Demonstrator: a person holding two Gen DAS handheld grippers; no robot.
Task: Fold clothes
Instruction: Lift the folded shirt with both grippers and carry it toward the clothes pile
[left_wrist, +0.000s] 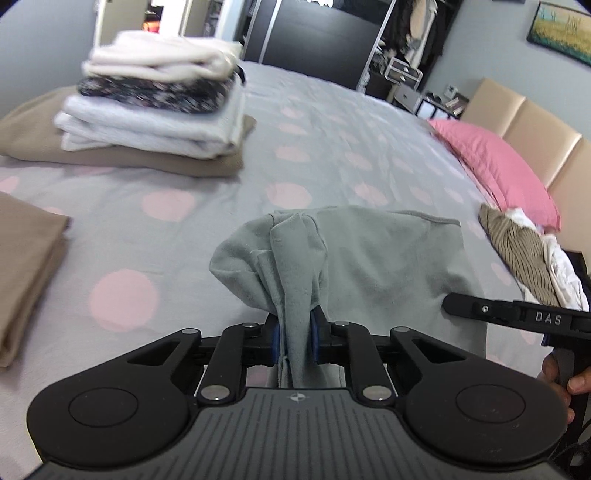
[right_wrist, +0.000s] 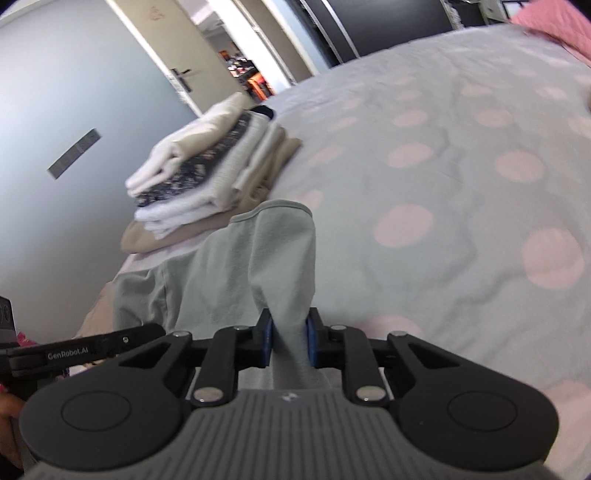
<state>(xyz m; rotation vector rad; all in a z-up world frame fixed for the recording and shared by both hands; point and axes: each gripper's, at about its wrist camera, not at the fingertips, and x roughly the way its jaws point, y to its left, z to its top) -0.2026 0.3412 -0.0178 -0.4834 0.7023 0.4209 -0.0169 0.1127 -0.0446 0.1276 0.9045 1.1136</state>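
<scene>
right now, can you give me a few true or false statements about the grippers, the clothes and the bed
1. Both grippers are shut on the grey-green garment. True: left gripper, right gripper.
2. The stack of folded clothes has a dark patterned piece in it. True.
3. The pillow is blue. False: it is pink.
4. The bedsheet is plain white. False: it is grey with pink dots.
5. The left gripper is empty. False: cloth is pinched between its pads.
</scene>
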